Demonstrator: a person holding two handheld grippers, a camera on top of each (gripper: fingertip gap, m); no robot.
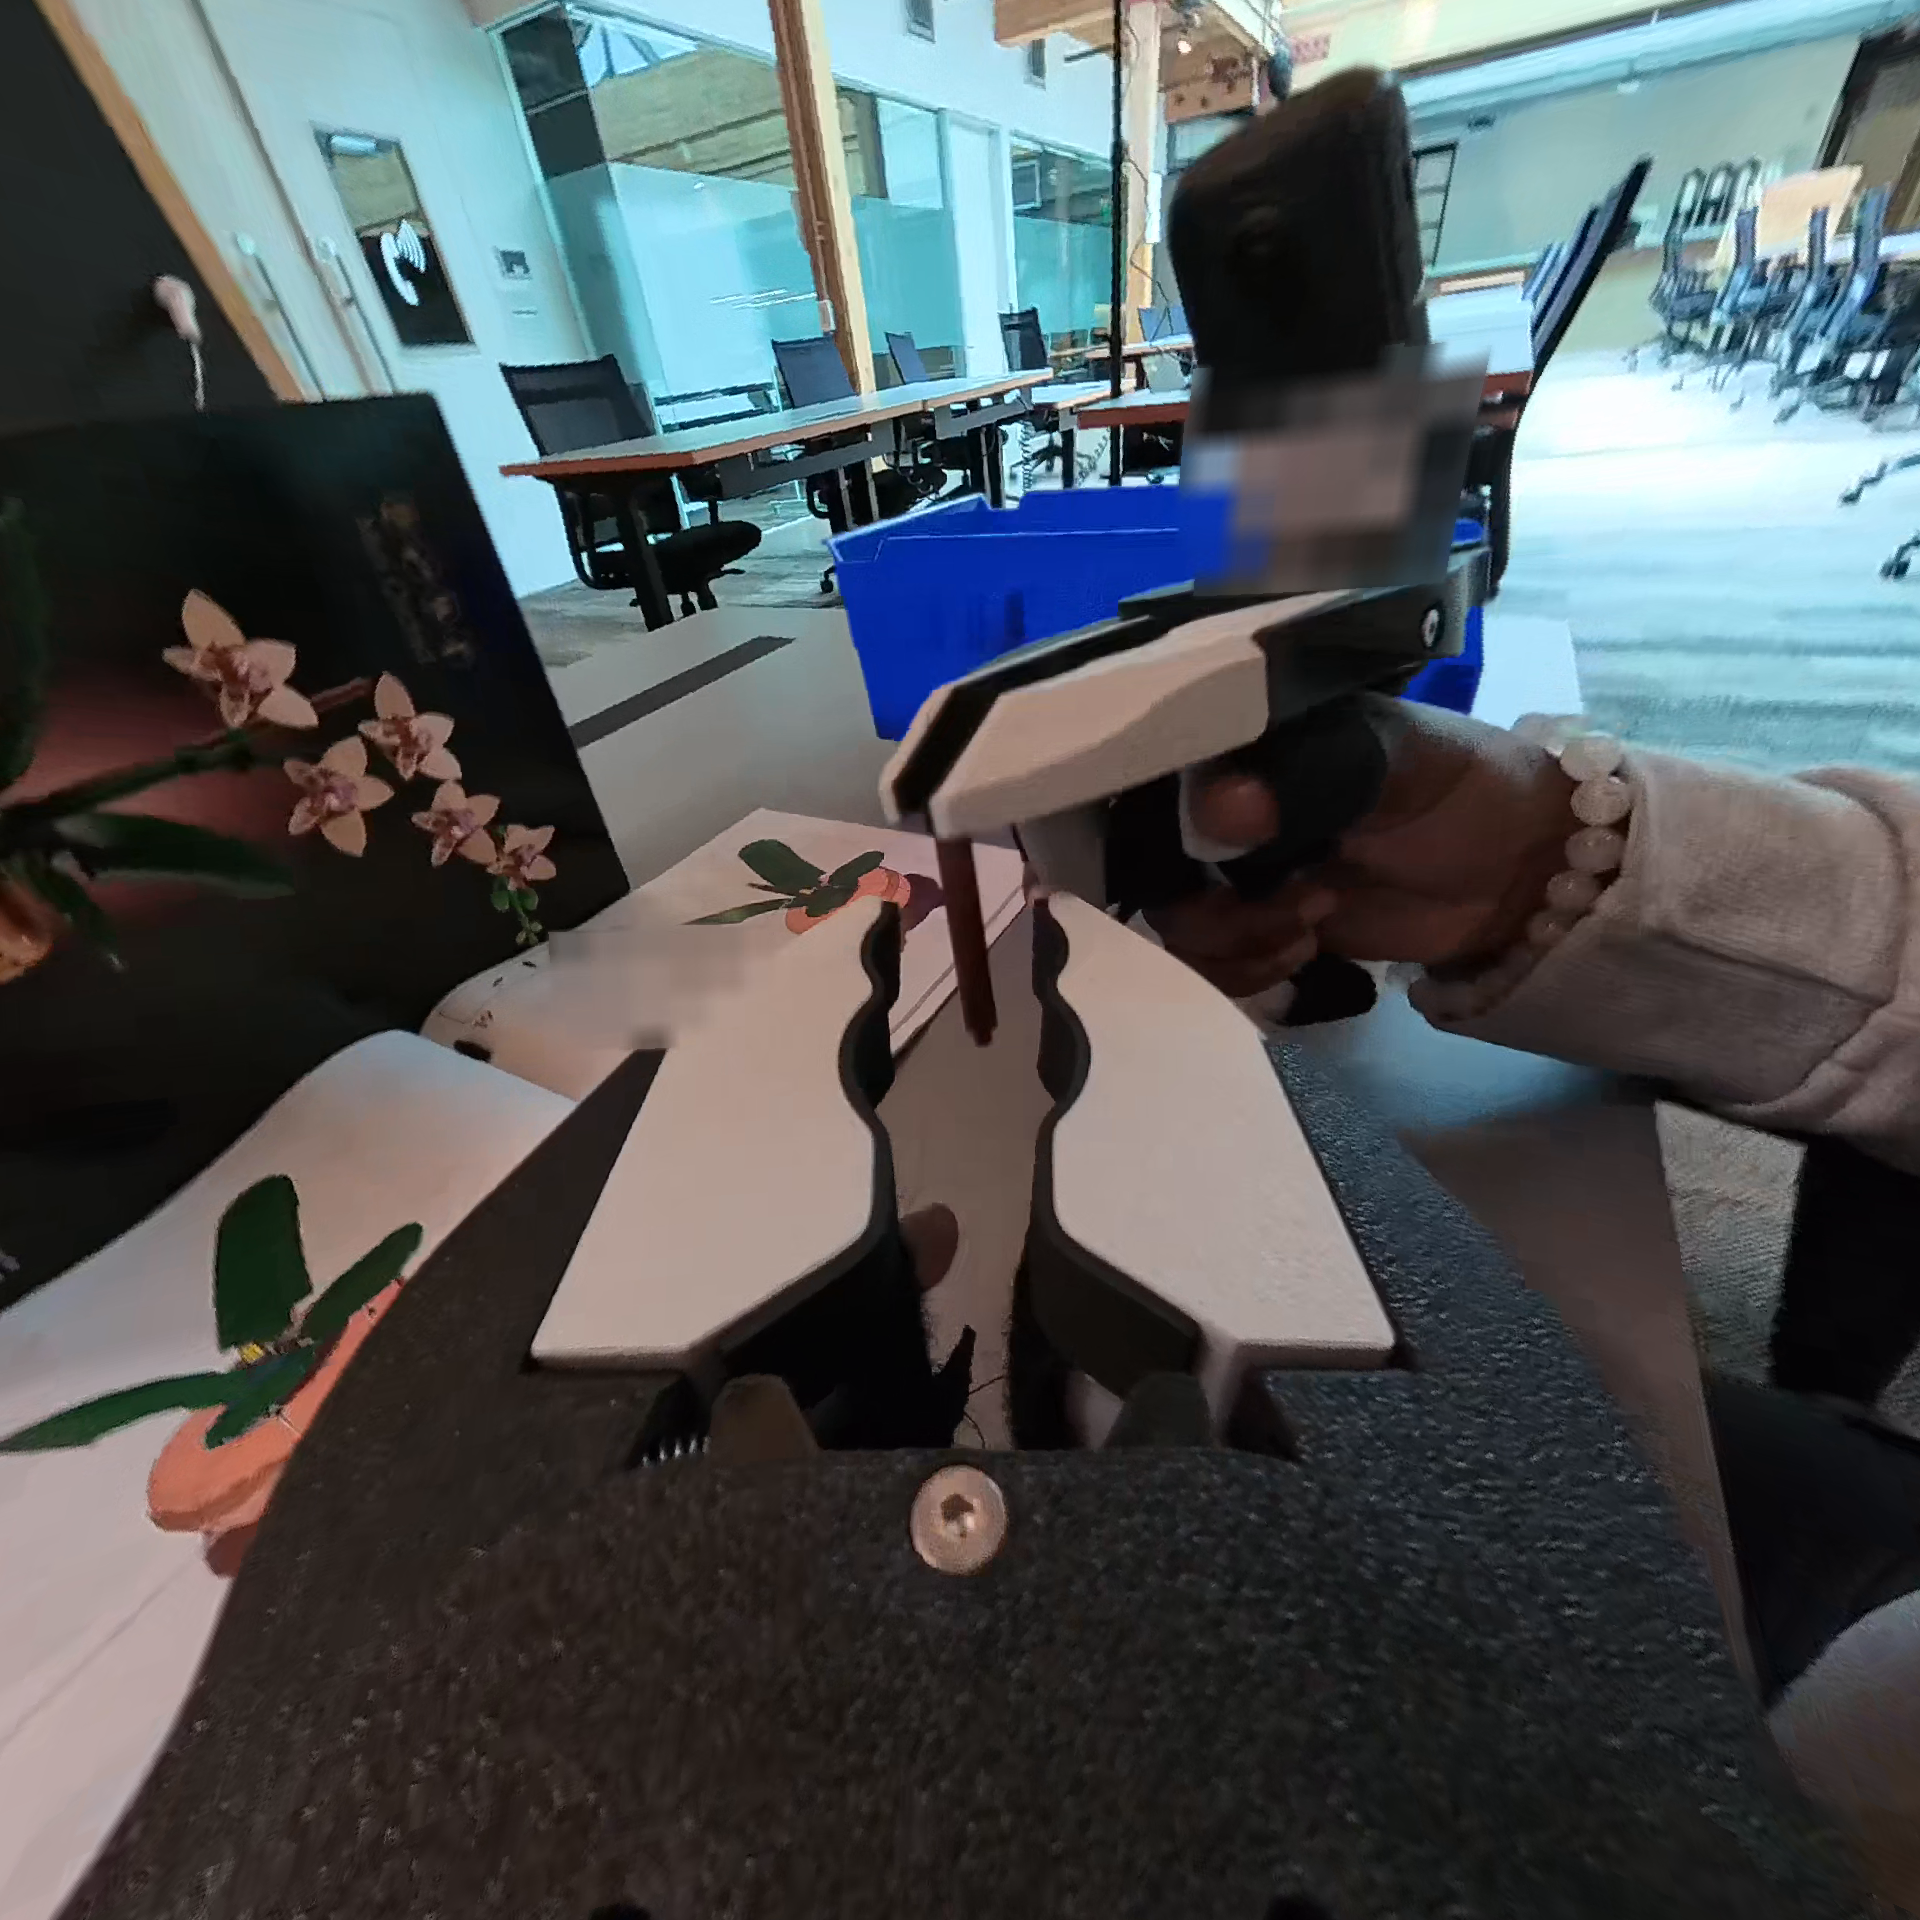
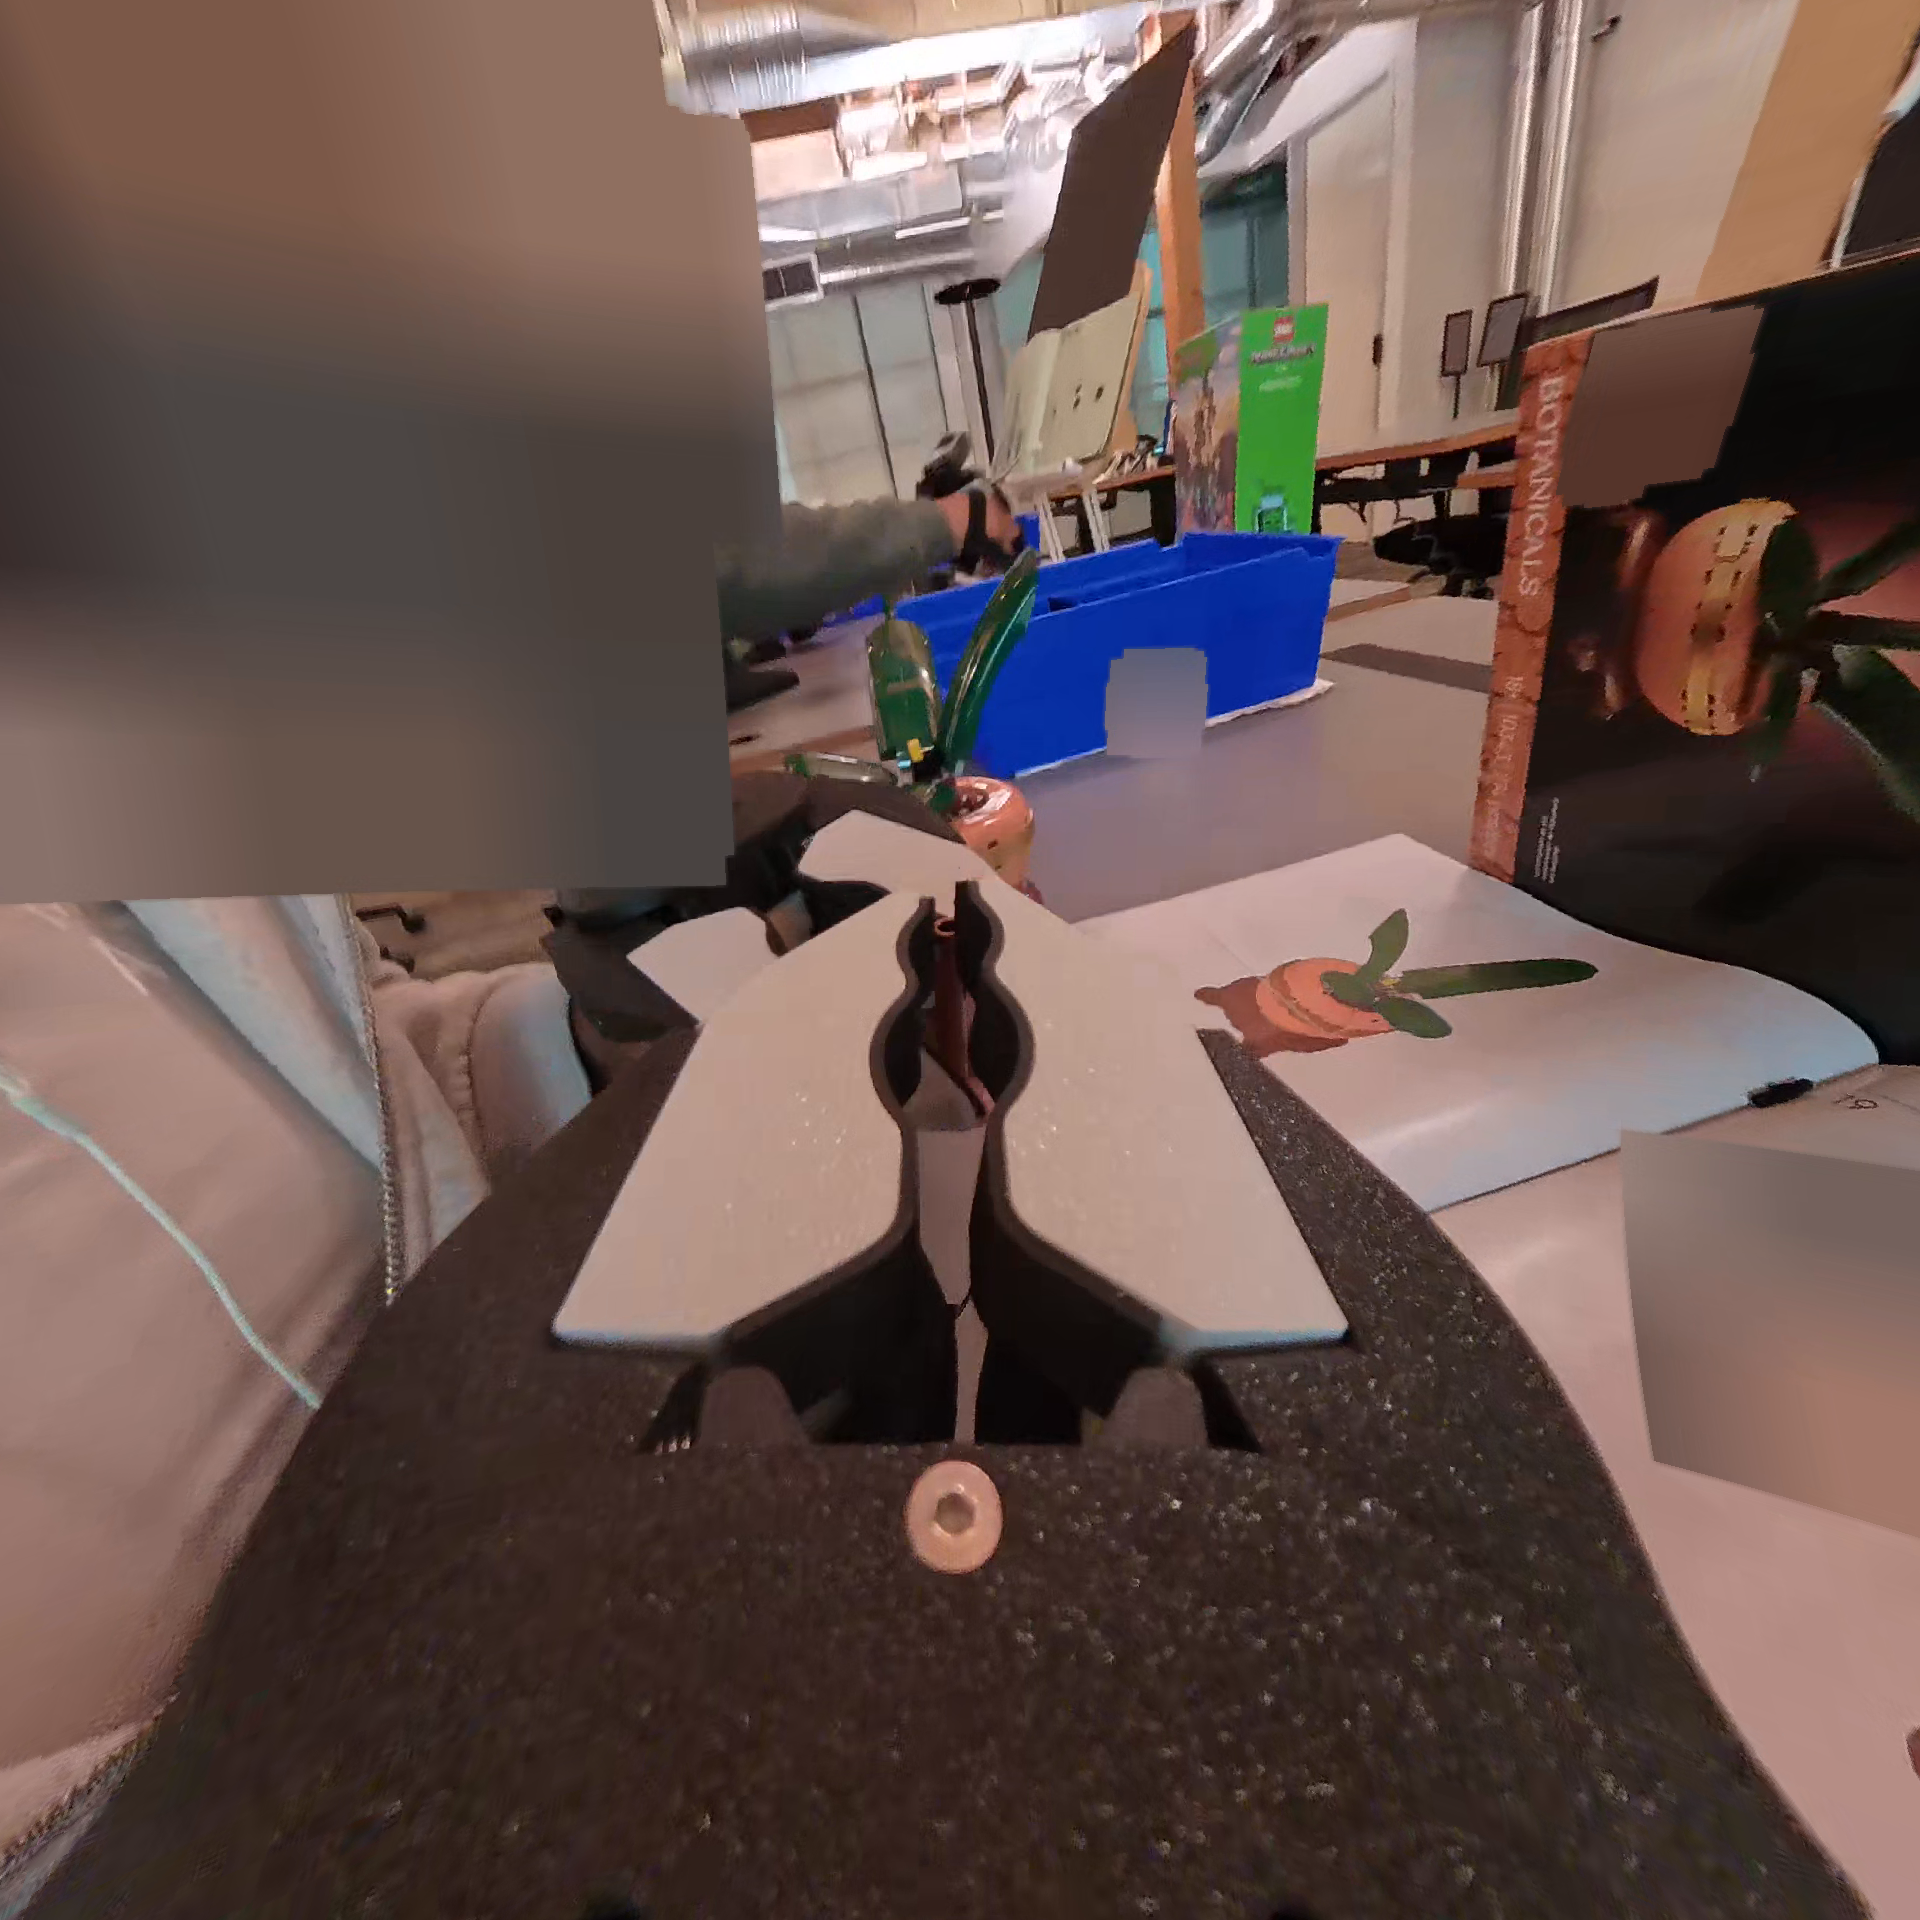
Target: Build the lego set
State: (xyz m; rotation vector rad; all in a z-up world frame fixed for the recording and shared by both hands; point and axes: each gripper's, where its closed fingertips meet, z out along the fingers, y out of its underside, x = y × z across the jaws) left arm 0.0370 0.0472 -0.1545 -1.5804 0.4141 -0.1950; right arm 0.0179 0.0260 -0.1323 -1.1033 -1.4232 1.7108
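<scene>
A thin brown stem rod [image 1: 966, 945] is pinched in the right hand-held gripper [image 1: 925, 821]. The left hand-held gripper [image 1: 961, 940], slightly parted and apparently empty, flanks its lower end. Next, careful alignment with the far potted plant build [image 2: 961, 727] seems required.

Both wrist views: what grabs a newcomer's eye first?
The thin reddish-brown rod, pinched at its top by the right gripper and hanging between the left gripper's parted fingers. Next, the half-built plant in its orange pot just beyond the grippers, with the blue bin behind it. The dark orchid-printed box stands left.
</scene>
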